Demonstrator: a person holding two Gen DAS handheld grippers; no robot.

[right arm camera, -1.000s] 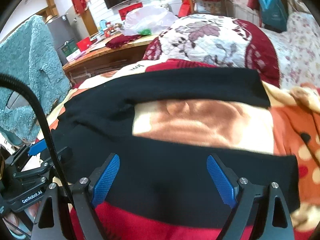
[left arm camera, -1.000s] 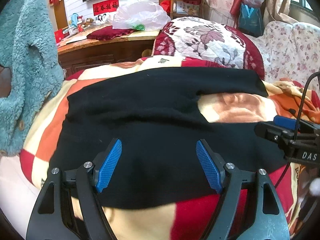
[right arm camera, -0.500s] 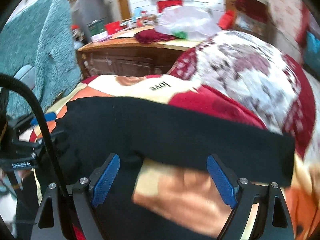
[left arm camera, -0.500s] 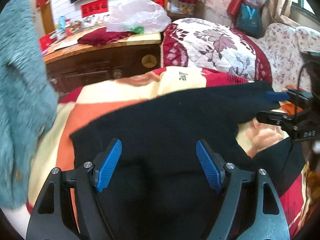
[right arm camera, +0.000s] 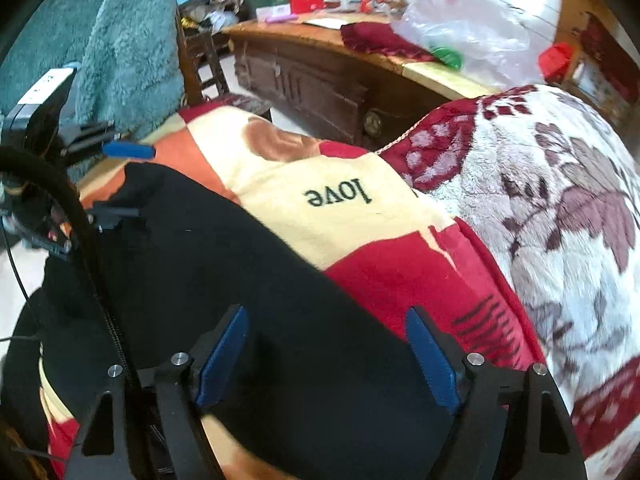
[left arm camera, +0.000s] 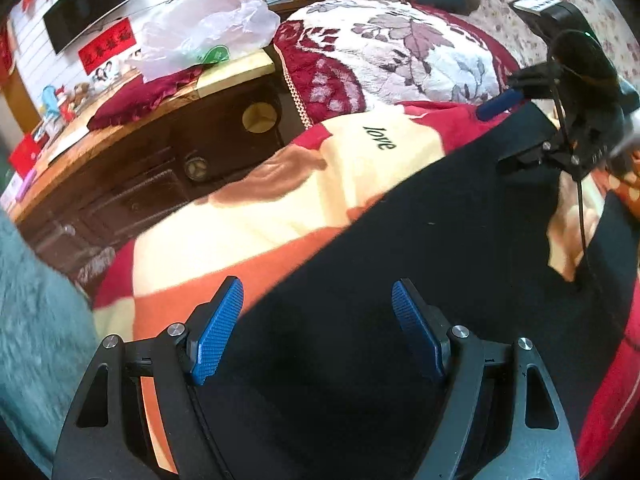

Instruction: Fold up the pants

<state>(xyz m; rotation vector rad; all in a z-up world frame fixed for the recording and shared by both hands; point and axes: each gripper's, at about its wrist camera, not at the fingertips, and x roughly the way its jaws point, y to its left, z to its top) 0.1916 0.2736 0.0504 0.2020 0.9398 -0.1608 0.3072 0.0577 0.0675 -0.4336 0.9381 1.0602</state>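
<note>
Black fabric pants [left arm camera: 420, 248] lie flat on a red, cream and orange fleece blanket [left arm camera: 256, 232], long axis diagonal, bare blanket beside their far edge. Left gripper [left arm camera: 318, 330] gapes above them; right gripper [right arm camera: 326, 354], jaws just narrowing, clasps nothing.

Patterned blanket [left arm camera: 256, 232]; floral quilt [left arm camera: 400, 60]; wooden cabinet [right arm camera: 320, 84]; plastic bag [left arm camera: 204, 32].

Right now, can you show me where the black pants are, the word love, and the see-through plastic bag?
black pants [left arm camera: 400, 240], left wrist view, on the flat middle of the cloth.
word love [right arm camera: 336, 196], right wrist view, on the letters printed on the blanket.
plastic bag [left arm camera: 200, 36], left wrist view, on its crinkled side.
</note>
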